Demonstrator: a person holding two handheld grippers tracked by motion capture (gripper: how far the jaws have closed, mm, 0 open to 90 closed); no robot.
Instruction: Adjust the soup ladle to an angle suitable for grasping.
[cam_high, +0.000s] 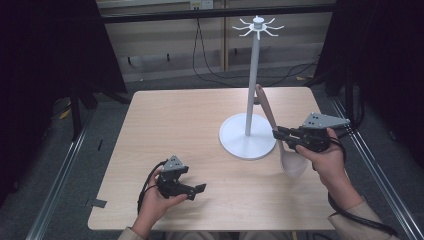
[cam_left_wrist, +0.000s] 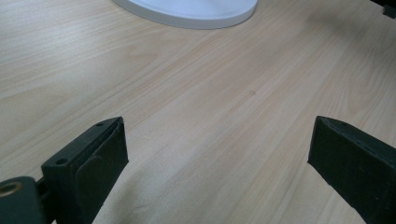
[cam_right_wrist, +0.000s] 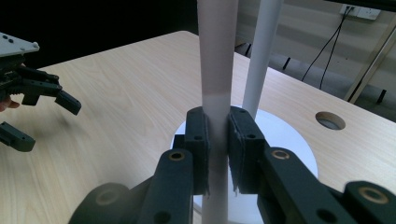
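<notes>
One spatula (cam_high: 280, 135), one white hook stand (cam_high: 248, 136), one table (cam_high: 170, 130), two grippers. Right gripper (cam_high: 278, 135) clamped narrowly on the spatula's handle (pale, pink-grey, upright, broad blade lowest), at the stand's 3 o'clock, just beside its base. Left gripper (cam_high: 199, 191) gaped wide, empty, at 7 o'clock.

The spatula (cam_high: 285, 145) is pale, with a broad whitish blade and a long handle that turns pinkish-brown toward its far end. It stands tilted, blade low near the bench (cam_high: 175, 130) and handle rising up and away, just beside the rim of the white hook stand (cam_high: 248, 135). The right hand-held gripper (cam_high: 278, 134) clamps it across the handle, just above the blade, pads pressed on both sides.
</notes>
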